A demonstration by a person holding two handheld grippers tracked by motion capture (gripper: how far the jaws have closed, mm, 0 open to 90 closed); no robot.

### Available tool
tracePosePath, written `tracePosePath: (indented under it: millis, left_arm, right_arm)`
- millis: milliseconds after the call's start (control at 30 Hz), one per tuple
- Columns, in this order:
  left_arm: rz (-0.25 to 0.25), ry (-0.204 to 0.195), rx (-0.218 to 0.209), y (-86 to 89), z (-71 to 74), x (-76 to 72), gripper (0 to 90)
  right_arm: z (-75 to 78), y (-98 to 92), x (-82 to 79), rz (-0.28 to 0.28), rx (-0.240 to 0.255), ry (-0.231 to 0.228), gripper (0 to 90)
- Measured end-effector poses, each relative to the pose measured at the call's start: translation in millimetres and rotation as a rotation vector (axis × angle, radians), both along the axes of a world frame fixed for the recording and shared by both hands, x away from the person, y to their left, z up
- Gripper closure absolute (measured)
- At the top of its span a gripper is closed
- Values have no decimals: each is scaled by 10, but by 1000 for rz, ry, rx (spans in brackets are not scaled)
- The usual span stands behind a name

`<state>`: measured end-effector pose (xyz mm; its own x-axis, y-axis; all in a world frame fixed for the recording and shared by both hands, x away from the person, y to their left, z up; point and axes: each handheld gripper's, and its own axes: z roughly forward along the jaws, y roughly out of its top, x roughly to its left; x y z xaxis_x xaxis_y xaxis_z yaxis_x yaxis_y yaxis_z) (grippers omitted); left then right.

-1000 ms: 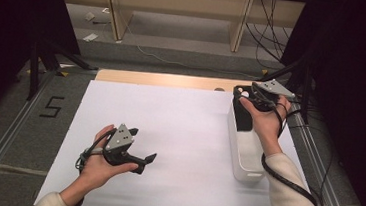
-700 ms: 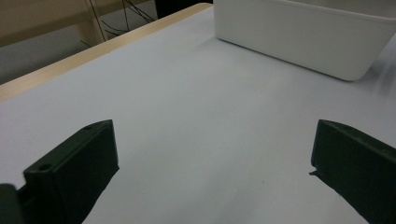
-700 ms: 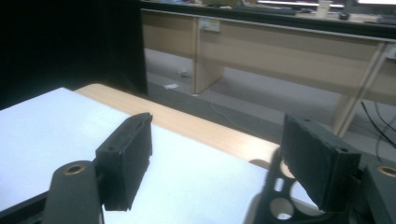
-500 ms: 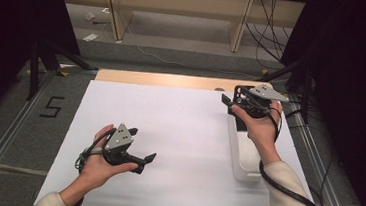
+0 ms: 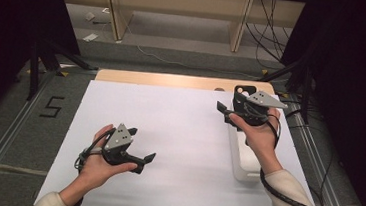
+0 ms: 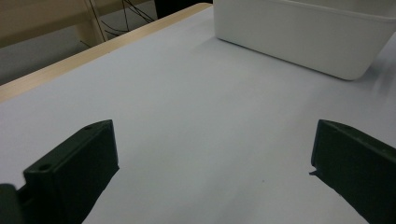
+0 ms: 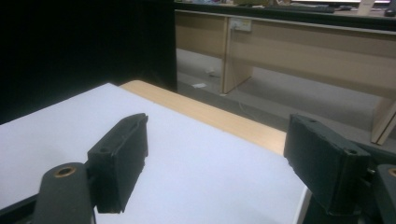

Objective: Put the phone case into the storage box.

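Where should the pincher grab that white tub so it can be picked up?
Probably the long side wall of the white tub, coming from above with one jaw inside and one outside. The tub is too wide to span, but its open top and thin upright rim suit a pinch. The right gripper, jaws open and empty, is closest.

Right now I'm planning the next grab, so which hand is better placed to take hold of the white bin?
Right. The right gripper hovers open directly over the white bin; the left gripper, also open, sits far across the table.
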<state>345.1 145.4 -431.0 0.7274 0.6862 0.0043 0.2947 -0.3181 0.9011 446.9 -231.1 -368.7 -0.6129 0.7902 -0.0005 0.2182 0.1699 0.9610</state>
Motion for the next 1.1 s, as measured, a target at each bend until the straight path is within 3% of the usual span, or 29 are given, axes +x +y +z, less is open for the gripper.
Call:
tracePosePath:
  millis: [567, 1100]
  left_arm:
    - [5, -3, 0, 13, 13, -2, 0]
    - [7, -5, -2, 17, 24, -6, 0]
  right_arm:
    - [-79, 46, -267, 83, -19, 15, 217]
    - [-144, 21, -419, 109, -27, 14, 218]
